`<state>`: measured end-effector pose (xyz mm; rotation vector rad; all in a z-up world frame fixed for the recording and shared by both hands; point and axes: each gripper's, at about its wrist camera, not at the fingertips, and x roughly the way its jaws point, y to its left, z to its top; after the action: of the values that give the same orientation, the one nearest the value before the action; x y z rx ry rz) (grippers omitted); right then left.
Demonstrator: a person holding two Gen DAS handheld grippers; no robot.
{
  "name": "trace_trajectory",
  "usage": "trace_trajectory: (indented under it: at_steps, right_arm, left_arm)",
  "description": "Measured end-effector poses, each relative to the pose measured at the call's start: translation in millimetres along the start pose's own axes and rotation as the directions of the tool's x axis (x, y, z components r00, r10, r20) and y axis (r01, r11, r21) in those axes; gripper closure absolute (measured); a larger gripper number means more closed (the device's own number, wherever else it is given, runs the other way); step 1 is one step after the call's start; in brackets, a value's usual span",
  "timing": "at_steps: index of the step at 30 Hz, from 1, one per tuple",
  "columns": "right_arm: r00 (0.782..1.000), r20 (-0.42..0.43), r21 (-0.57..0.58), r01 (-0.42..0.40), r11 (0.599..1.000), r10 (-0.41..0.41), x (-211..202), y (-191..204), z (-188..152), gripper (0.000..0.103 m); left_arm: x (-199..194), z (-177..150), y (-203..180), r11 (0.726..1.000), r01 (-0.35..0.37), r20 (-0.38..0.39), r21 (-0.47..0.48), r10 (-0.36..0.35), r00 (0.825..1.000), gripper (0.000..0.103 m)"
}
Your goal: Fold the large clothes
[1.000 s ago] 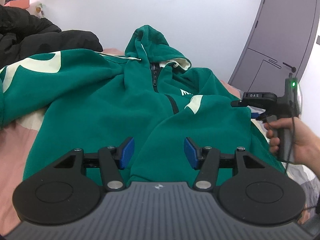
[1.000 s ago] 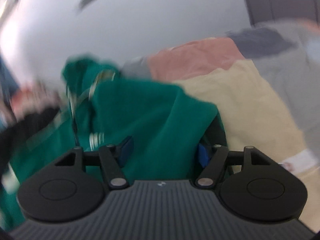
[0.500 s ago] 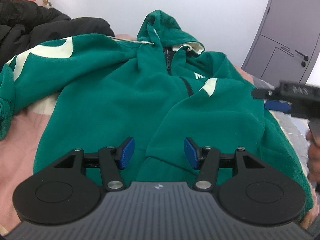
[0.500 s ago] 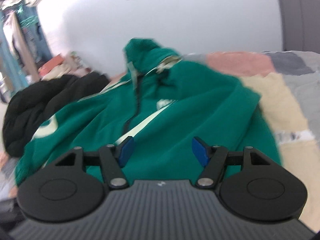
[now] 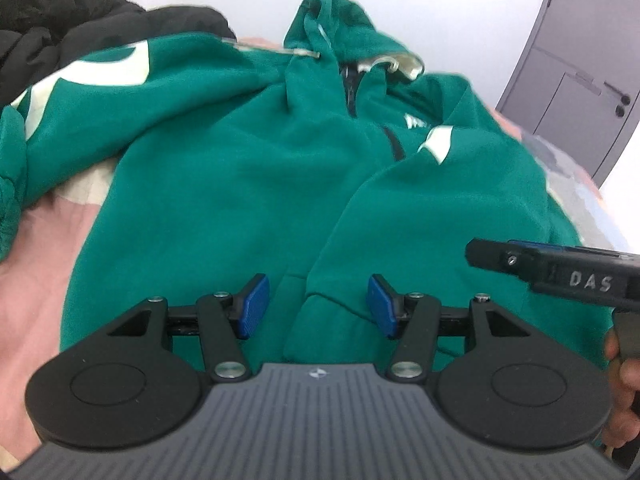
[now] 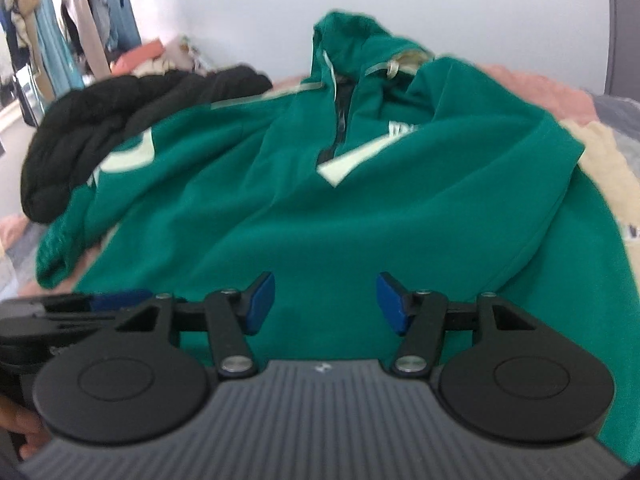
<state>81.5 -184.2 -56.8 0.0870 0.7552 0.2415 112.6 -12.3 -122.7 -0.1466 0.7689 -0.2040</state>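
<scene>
The green fleece hoodie (image 5: 280, 168) lies front-up across the bed (image 5: 44, 248), hood toward the wall, with soft rounded folds and pale sleeve patches. A black quilted jacket (image 6: 120, 120) is heaped at the bed's far left edge. The left gripper (image 5: 316, 306) hangs about half open above the hem, gripping nothing. The right gripper (image 6: 326, 306) is closing, its blue ribbed pads clear of the cloth. Bare bedding shows along the right edge.
</scene>
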Motion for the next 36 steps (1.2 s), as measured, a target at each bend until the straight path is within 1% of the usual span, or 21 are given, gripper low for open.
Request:
trace_trajectory:
  at_steps: [1, 4, 5, 9, 14, 16, 18, 21, 23, 24, 26, 27, 28, 30, 32, 34, 36]
  right_arm:
    - [1.000, 0.000, 0.000, 0.000, 1.000, 0.000, 0, 0, 0, 0.045]
    - [0.996, -0.077, -0.036, 0.041, 0.998, -0.044, 16, 0, -7, 0.046]
    - [0.995, -0.088, -0.041, 0.044, 0.998, -0.048, 20, -1, -9, 0.046]
    - [0.994, -0.096, -0.025, 0.046, 0.999, -0.048, 22, -3, -8, 0.046]
    - [0.995, -0.090, -0.017, 0.048, 0.999, -0.049, 19, -2, -11, 0.045]
    - [0.995, -0.091, -0.010, 0.048, 0.999, -0.048, 18, -2, -10, 0.045]
    - [0.995, -0.092, -0.009, 0.045, 0.999, -0.046, 16, -2, -9, 0.045]
    - [0.995, -0.090, -0.015, 0.042, 0.999, -0.044, 14, 0, -9, 0.045]
    - [0.995, -0.089, -0.014, 0.037, 0.999, -0.038, 14, 1, -7, 0.045]
    - [0.995, -0.089, -0.014, 0.037, 0.999, -0.038, 14, 1, -7, 0.045]
    - [0.995, -0.088, -0.018, 0.035, 0.999, -0.036, 14, 2, -6, 0.045]
    - [0.996, -0.088, -0.021, 0.034, 0.999, -0.036, 14, 2, -6, 0.045]
    - [0.996, -0.087, -0.021, 0.033, 0.999, -0.034, 13, 3, -6, 0.045]
    - [0.996, -0.086, -0.018, 0.030, 0.999, -0.032, 12, 3, -7, 0.045]
    - [0.996, -0.086, -0.015, 0.028, 0.999, -0.029, 12, 2, -6, 0.045]
    - [0.996, -0.086, -0.006, 0.028, 1.000, -0.028, 12, 2, -6, 0.045]
    - [0.996, -0.088, 0.004, 0.027, 1.000, -0.027, 13, 1, -6, 0.045]
  left_arm:
    - [2, 0, 0, 1.000, -0.003, -0.010, -0.003, 0.003, 1.000, 0.042]
    - [7, -1, 2, 1.000, 0.000, -0.019, -0.009, 0.000, 1.000, 0.042]
    - [7, -1, 1, 1.000, -0.001, -0.017, -0.007, 0.001, 1.000, 0.042]
    - [-1, 1, 2, 1.000, 0.003, 0.013, -0.007, -0.003, 1.000, 0.042]
    - [-18, 9, 12, 0.999, -0.014, 0.077, -0.031, 0.017, 0.997, 0.042]
    - [-26, 15, 22, 0.998, -0.032, 0.105, -0.053, 0.037, 0.994, 0.042]
    - [-32, 21, 37, 0.994, -0.059, 0.126, -0.096, 0.071, 0.990, 0.042]
    - [-39, 30, 67, 0.973, -0.132, 0.152, -0.190, 0.162, 0.975, 0.042]
    - [-45, 35, 88, 0.946, -0.206, 0.171, -0.249, 0.252, 0.952, 0.042]
    - [-49, 37, 98, 0.929, -0.251, 0.182, -0.271, 0.305, 0.935, 0.042]
    - [-57, 40, 111, 0.886, -0.353, 0.207, -0.299, 0.422, 0.883, 0.042]
    - [-61, 41, 117, 0.865, -0.397, 0.219, -0.306, 0.470, 0.855, 0.039]
    - [-63, 41, 122, 0.842, -0.436, 0.227, -0.317, 0.514, 0.827, 0.033]
    - [-63, 38, 129, 0.809, -0.479, 0.236, -0.340, 0.566, 0.790, 0.026]
    - [-59, 36, 133, 0.786, -0.515, 0.229, -0.343, 0.601, 0.766, 0.024]
    - [-49, 35, 135, 0.764, -0.559, 0.209, -0.321, 0.633, 0.746, 0.024]
    - [-34, 34, 136, 0.752, -0.597, 0.177, -0.281, 0.652, 0.738, 0.024]
